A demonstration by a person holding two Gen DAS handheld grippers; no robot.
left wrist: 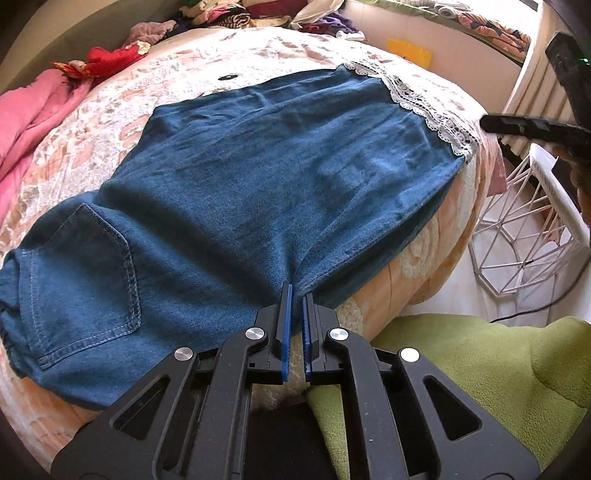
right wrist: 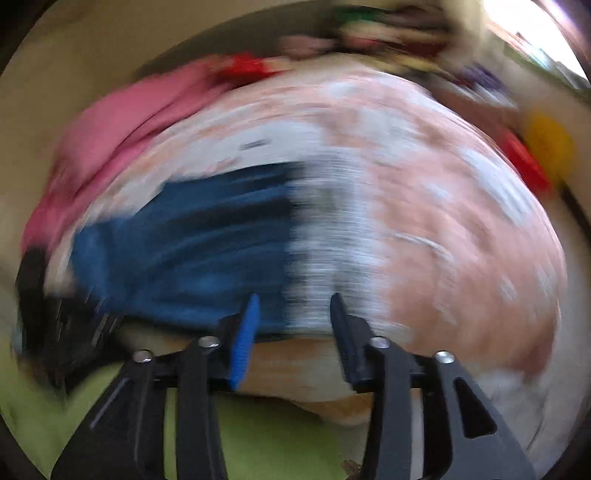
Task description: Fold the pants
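Observation:
Blue denim pants (left wrist: 236, 192) lie flat across the bed, back pocket at the left, lace-trimmed hem (left wrist: 424, 107) at the far right. My left gripper (left wrist: 297, 295) is at the near edge of the pants by the crotch, its blue pads nearly closed with a thin gap, and no cloth shows between them. In the right wrist view, badly blurred, my right gripper (right wrist: 293, 301) is open and empty just before the bed edge, with the pants (right wrist: 192, 251) ahead to the left and the white lace hem (right wrist: 325, 236) straight ahead.
The bed has a pink and white patterned cover (left wrist: 122, 122). A pink blanket (left wrist: 33, 114) and heaped clothes (left wrist: 221, 14) lie at the far left and back. A white wire basket (left wrist: 524, 229) stands on the floor at the right. Green fleece (left wrist: 480, 369) lies near me.

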